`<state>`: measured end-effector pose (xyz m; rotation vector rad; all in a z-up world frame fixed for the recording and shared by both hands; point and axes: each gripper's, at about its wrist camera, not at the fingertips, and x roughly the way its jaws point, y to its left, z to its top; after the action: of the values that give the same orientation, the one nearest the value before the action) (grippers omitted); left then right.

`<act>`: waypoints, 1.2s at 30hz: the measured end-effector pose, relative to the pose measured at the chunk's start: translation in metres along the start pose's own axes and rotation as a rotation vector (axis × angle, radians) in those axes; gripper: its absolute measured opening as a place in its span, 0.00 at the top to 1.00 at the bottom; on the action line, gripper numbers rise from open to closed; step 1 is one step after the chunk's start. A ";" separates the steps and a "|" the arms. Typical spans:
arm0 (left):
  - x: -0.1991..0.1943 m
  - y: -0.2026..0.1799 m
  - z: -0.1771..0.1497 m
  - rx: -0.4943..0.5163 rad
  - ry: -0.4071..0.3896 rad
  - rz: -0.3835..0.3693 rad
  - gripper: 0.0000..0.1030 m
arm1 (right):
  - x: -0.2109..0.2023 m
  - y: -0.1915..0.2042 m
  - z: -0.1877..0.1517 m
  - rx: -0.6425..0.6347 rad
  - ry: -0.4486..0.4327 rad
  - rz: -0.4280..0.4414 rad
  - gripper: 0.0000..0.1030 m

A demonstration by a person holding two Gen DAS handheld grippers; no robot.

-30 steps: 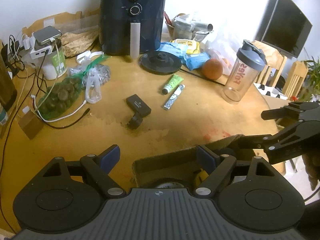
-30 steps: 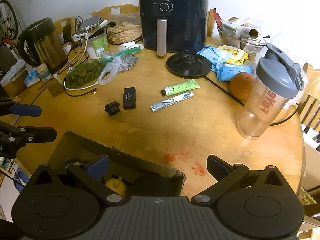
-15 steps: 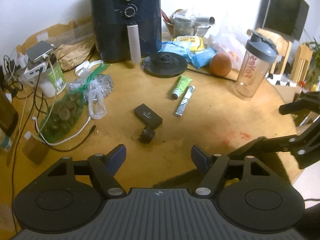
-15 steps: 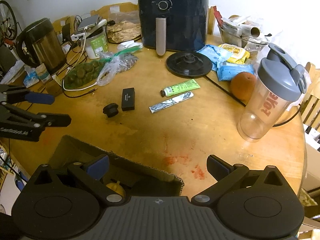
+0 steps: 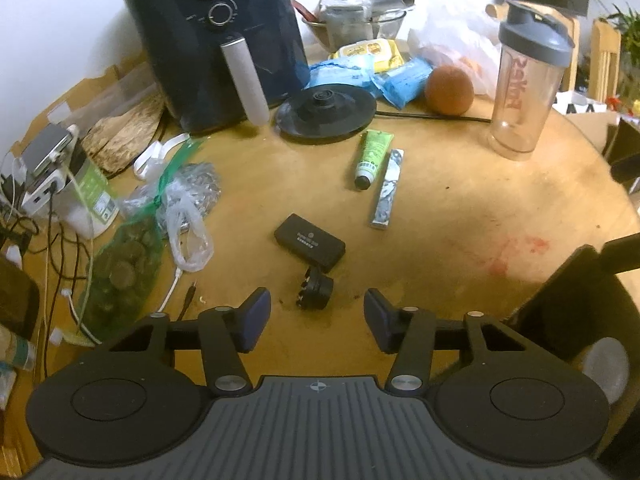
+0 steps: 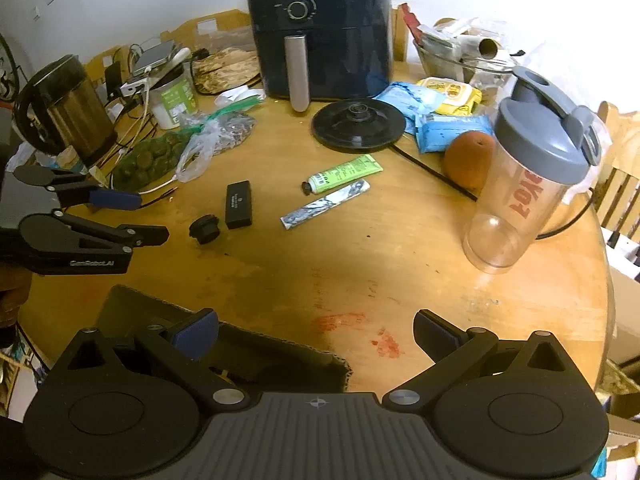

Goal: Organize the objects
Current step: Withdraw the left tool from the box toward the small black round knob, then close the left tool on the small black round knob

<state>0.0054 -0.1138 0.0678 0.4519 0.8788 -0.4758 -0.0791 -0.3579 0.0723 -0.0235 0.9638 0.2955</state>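
Note:
My left gripper (image 5: 316,322) is open and empty, low over the wooden table (image 5: 460,208), just short of a small black round adapter (image 5: 316,290). A flat black box (image 5: 309,242) lies just beyond the adapter. A green tube (image 5: 372,158) and a silver sachet (image 5: 387,188) lie farther back. My right gripper (image 6: 316,334) is open and empty above the far rim of a cardboard box (image 6: 256,344) at the table's near edge. In the right wrist view the left gripper (image 6: 136,218) sits left of the adapter (image 6: 205,229) and the black box (image 6: 238,204).
A dark air fryer (image 5: 224,40) stands at the back, with a kettle base (image 5: 326,112), snack packets (image 5: 404,80), an orange (image 5: 449,90) and a shaker bottle (image 5: 528,80). Bags (image 5: 128,264), cables and a tub (image 5: 86,196) crowd the left. A kettle (image 6: 66,108) stands far left.
My left gripper has moved forward and left off the cardboard box to the black adapter. The right gripper has stayed above the box, tilting slightly.

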 end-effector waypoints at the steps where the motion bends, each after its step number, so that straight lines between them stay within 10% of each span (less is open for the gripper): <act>1: 0.004 -0.001 0.001 0.011 0.002 0.000 0.50 | 0.000 -0.001 0.000 0.003 -0.001 -0.003 0.00; 36: 0.093 -0.002 0.004 0.172 0.140 -0.003 0.76 | -0.008 -0.034 -0.011 0.066 0.018 -0.038 0.00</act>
<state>0.0572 -0.1368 -0.0054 0.6473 0.9775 -0.5294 -0.0834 -0.3936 0.0691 0.0156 0.9897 0.2286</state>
